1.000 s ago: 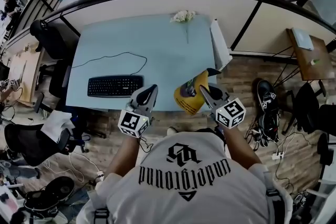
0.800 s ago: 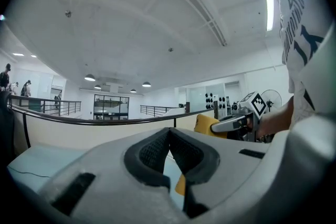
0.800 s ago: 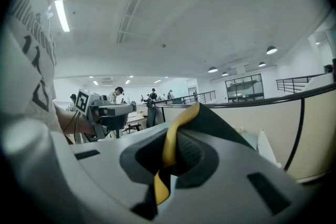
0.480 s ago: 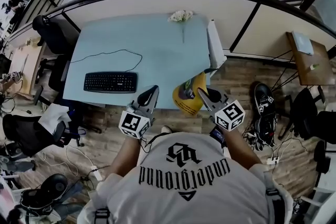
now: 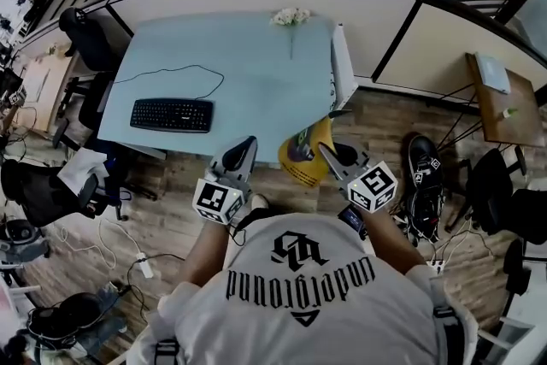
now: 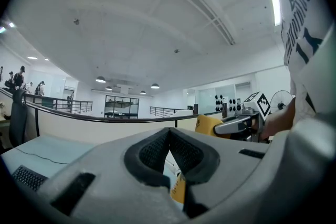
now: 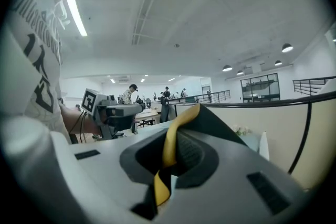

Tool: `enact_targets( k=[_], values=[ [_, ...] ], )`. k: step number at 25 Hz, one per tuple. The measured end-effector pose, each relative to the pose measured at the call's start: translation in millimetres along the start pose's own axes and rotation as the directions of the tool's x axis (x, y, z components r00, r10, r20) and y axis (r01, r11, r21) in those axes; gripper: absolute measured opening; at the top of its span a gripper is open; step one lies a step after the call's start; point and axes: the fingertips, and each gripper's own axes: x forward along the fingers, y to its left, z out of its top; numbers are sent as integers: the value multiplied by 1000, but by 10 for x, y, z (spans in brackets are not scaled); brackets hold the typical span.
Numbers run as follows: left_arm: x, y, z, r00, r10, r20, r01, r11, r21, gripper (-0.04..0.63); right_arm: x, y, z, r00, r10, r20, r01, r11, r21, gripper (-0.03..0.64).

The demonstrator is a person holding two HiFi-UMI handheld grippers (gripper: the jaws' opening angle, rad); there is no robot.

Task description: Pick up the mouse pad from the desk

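Left gripper [image 5: 246, 146]: jaws closed together, nothing in them. It is held in front of the desk's near edge.
Right gripper [image 5: 326, 151]: jaws pinch the mouse pad tight.
Mouse pad [image 5: 301, 151]: yellow and black, bent, up in the air off the desk [image 5: 256, 73], by its near right corner.
Keyboard [image 5: 171, 114]: black, by the desk's near left corner. Its cord runs toward the middle.
Flowers [image 5: 291, 15]: white, at the desk's far edge.
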Motion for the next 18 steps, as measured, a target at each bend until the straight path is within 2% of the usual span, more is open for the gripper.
enact_targets(
  k=[5, 18],
  values=[
    [-98, -323, -25, 1000, 17, -5, -17, 1000, 0, 8, -308, 80, -92, 1000, 15, -3, -15, 1000, 4, 23],
    [-398, -807, -55, 998, 67, 5, -67, 998, -9, 8, -780, 403, -174, 997, 72, 5, -71, 997, -36, 23]
  ],
)
